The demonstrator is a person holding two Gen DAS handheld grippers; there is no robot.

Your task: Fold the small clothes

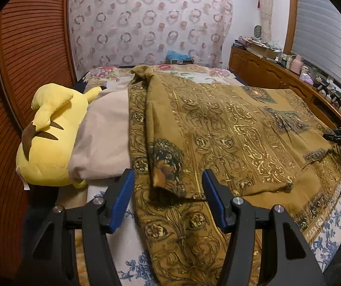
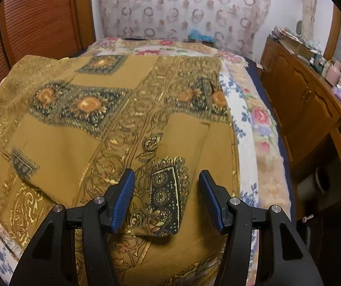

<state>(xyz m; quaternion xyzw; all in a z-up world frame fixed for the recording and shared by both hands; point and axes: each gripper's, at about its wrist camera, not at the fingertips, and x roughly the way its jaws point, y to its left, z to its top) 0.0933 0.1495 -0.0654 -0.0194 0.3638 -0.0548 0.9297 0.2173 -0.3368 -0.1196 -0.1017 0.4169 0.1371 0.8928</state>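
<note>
A mustard patterned garment (image 1: 230, 131) lies spread across the bed (image 1: 127, 250), both the left gripper (image 1: 168, 200) and the right gripper (image 2: 167, 199) released above it.

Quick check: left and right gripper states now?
Left gripper: open, holding nothing, above the brown patterned garment.
Right gripper: open, holding nothing, above the same garment.

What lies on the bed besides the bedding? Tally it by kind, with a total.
Patterned brown garment: 1
Yellow plush toy: 1
Beige pillow: 1
Total: 3

The garment lies spread over the flowered bedspread, with both open grippers, left and right, over its near edge.
</note>
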